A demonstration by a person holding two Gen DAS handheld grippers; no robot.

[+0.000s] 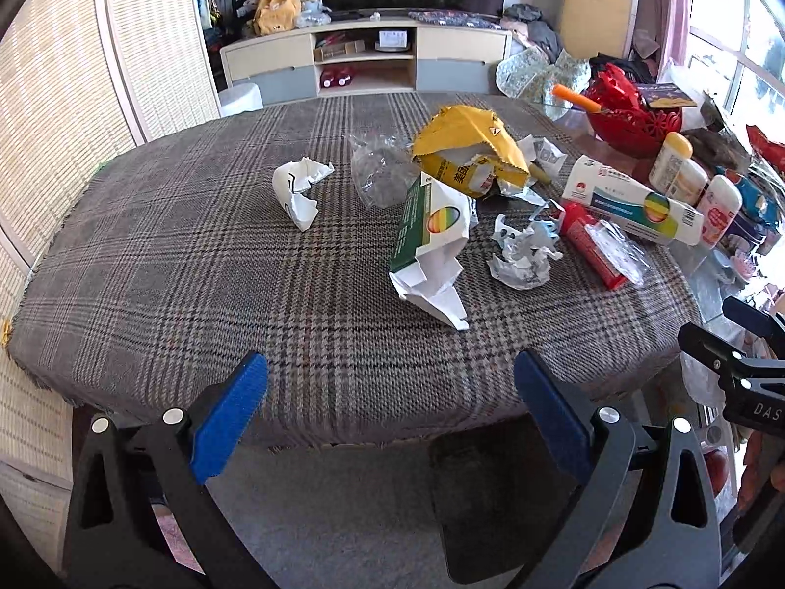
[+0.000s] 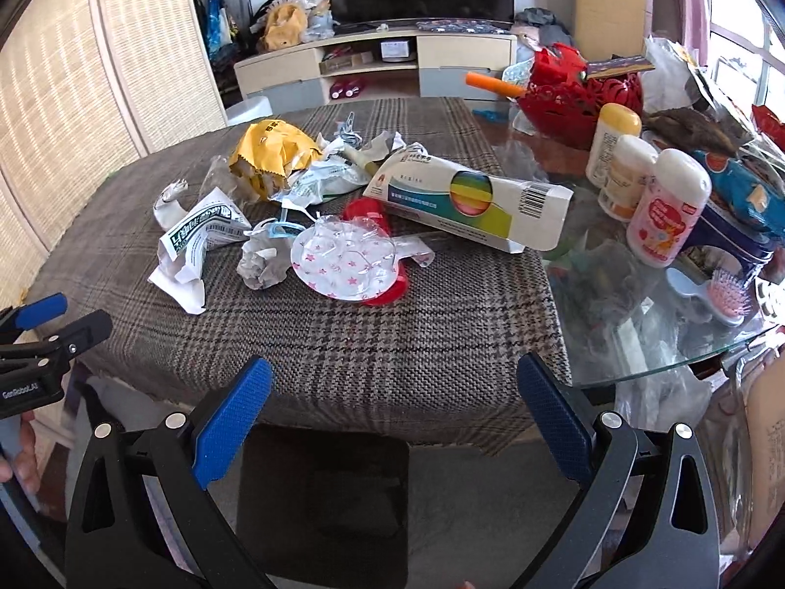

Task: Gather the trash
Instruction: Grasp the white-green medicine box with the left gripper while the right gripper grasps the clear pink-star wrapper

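Observation:
Trash lies scattered on the plaid tablecloth point(image 1: 196, 270): a torn green-and-white box point(image 1: 431, 240), a yellow bag point(image 1: 471, 147), a crumpled white paper point(image 1: 299, 186), a clear plastic wrap point(image 1: 378, 172), a wad of tissue point(image 1: 525, 255) and a red tube point(image 1: 593, 245). The right wrist view shows the torn box point(image 2: 196, 245), the yellow bag point(image 2: 270, 152), a long white box point(image 2: 471, 201) and a clear star-printed blister point(image 2: 343, 260). My left gripper point(image 1: 390, 412) hangs open before the table's near edge. My right gripper point(image 2: 392, 412) is open too, holding nothing.
A glass tabletop point(image 2: 662, 334) on the right carries lotion bottles point(image 2: 672, 206), a red basket point(image 2: 579, 93), a pink brush point(image 2: 726, 294) and snack bags. A dark stool point(image 2: 324, 505) stands below the table edge. A woven screen point(image 1: 73, 98) lines the left; a TV cabinet point(image 1: 368, 54) stands behind.

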